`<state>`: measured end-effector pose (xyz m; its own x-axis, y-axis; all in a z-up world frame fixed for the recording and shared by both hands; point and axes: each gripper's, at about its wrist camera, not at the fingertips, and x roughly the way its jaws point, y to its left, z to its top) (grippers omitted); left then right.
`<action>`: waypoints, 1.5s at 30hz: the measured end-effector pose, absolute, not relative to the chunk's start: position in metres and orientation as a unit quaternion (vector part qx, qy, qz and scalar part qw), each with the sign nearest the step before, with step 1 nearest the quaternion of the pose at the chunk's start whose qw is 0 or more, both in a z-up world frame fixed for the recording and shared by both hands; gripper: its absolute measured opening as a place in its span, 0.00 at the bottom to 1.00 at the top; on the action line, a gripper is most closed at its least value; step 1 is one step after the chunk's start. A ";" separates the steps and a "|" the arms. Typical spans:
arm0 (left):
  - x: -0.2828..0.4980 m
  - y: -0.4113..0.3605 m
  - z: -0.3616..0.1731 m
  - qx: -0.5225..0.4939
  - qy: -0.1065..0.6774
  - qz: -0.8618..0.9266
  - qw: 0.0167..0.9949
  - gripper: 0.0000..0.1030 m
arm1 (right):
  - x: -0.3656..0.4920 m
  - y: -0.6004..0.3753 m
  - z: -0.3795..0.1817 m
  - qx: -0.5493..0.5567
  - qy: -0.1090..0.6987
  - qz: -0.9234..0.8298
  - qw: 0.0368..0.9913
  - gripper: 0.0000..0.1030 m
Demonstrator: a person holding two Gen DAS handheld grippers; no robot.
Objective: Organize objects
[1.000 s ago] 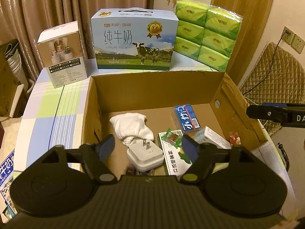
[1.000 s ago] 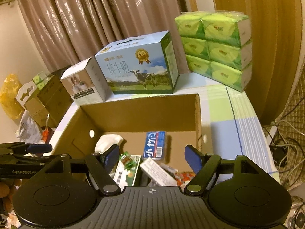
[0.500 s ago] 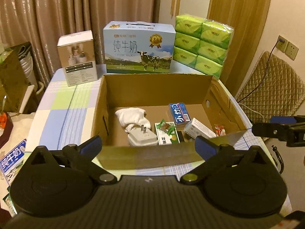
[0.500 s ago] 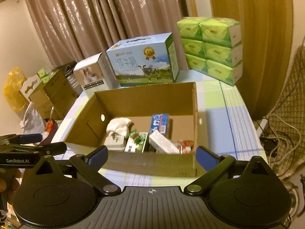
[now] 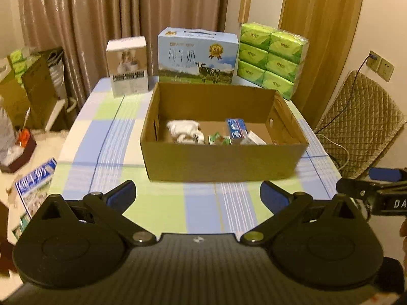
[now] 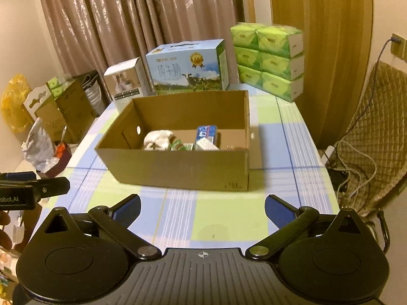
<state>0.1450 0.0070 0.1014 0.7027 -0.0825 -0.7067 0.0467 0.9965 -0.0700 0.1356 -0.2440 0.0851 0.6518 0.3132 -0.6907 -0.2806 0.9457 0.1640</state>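
The left gripper [image 5: 198,194] hangs with its blue-padded fingers spread wide and nothing between them, above the checked tablecloth [image 5: 162,203]; the right gripper [image 6: 202,207] is likewise spread wide and empty, and shows at 3 o'clock in the left wrist view. At 12 o'clock from both stands the open cardboard box [image 5: 221,160], apart from the fingers, holding a white cloth [image 5: 183,127], a blue toothpaste box [image 5: 236,128] and small green packets [image 5: 218,139]. Beyond it, still toward 12 o'clock, a milk carton [image 5: 198,54] stands between a small white box [image 5: 127,67] at 11 o'clock and stacked green tissue packs [image 5: 272,56] at 1 o'clock.
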 end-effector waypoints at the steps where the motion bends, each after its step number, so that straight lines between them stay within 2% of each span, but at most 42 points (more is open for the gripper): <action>1: 0.139 0.008 0.102 -0.028 0.386 -0.033 0.922 0.99 | 0.130 -0.245 0.085 0.021 0.385 0.161 0.909 0.98; 19: 0.065 0.004 0.110 -0.026 0.383 -0.015 0.923 0.99 | 0.067 -0.259 0.090 0.026 0.388 0.153 0.908 0.98; 45: 0.056 -0.007 0.106 -0.019 0.389 -0.028 0.921 0.99 | 0.059 -0.252 0.095 0.019 0.386 0.160 0.908 0.98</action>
